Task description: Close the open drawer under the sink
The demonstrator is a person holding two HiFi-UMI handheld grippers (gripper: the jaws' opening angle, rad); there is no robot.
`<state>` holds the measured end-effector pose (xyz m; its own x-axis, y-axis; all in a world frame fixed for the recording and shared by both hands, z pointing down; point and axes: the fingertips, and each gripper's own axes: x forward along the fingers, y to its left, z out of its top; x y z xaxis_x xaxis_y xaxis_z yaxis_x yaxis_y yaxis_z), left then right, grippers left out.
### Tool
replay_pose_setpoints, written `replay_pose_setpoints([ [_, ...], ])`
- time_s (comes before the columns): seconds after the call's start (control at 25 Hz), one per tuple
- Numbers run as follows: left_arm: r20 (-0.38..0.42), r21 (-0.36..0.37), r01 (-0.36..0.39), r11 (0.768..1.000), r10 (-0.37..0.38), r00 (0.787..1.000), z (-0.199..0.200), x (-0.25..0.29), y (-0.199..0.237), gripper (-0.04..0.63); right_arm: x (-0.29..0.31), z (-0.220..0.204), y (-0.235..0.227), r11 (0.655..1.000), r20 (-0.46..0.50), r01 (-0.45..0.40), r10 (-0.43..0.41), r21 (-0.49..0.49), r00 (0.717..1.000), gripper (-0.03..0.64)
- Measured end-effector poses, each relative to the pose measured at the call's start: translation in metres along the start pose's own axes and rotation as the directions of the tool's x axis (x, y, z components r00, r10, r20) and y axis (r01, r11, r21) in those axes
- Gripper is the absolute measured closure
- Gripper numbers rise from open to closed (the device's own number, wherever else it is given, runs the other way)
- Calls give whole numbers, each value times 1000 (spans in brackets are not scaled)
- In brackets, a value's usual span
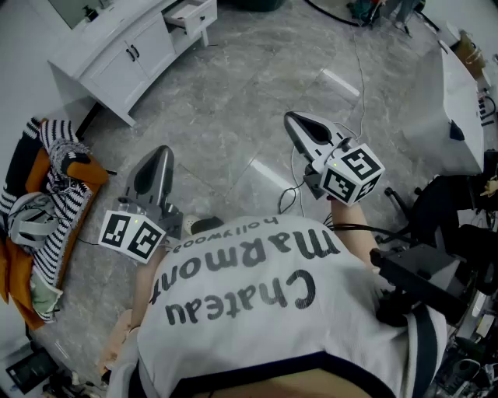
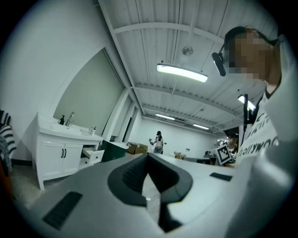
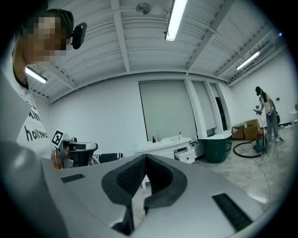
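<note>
The white sink cabinet (image 1: 117, 54) stands far off at the top left of the head view, with its drawer (image 1: 191, 17) pulled out at the right end. The same drawer (image 2: 93, 155) shows small in the left gripper view, and the drawer (image 3: 188, 155) also shows in the right gripper view under the sink top (image 3: 163, 145). My left gripper (image 1: 159, 155) and right gripper (image 1: 294, 120) are held in front of the person's chest, well short of the cabinet. Both are shut with nothing between the pads, and they point roughly level across the room.
A heap of striped and orange clothes (image 1: 39, 202) lies on the floor at the left. Cables (image 1: 354, 74) trail over the grey floor. A white table (image 1: 459, 109) and dark equipment (image 1: 436, 272) fill the right side. A dark green tub (image 3: 215, 146) stands beside the cabinet.
</note>
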<state>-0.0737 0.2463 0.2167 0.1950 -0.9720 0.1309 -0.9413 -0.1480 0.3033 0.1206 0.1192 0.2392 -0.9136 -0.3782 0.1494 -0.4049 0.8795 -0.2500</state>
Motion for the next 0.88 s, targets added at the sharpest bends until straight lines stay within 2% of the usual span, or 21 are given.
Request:
replay_pose_setpoints([
  [0.48,17,10,13,1000,-13,1000,3,0,-3,586,1,-1,0,1000,2,-3,3,-3,1000,606],
  [0.68,84,-33,43,999,-40,996,8,-3,1,586,2,-3,7,999,8,-28,28,-20,1000,604],
  [0.76,116,-51,61,997,-55,992,9,-5,3,586,5,-12,17,997,-19,-59,59,-43,998,604],
  [0.88,119,-70,90,993,-82,990,5,-8,1,586,5,-28,29,995,-63,-88,85,-55,994,604],
])
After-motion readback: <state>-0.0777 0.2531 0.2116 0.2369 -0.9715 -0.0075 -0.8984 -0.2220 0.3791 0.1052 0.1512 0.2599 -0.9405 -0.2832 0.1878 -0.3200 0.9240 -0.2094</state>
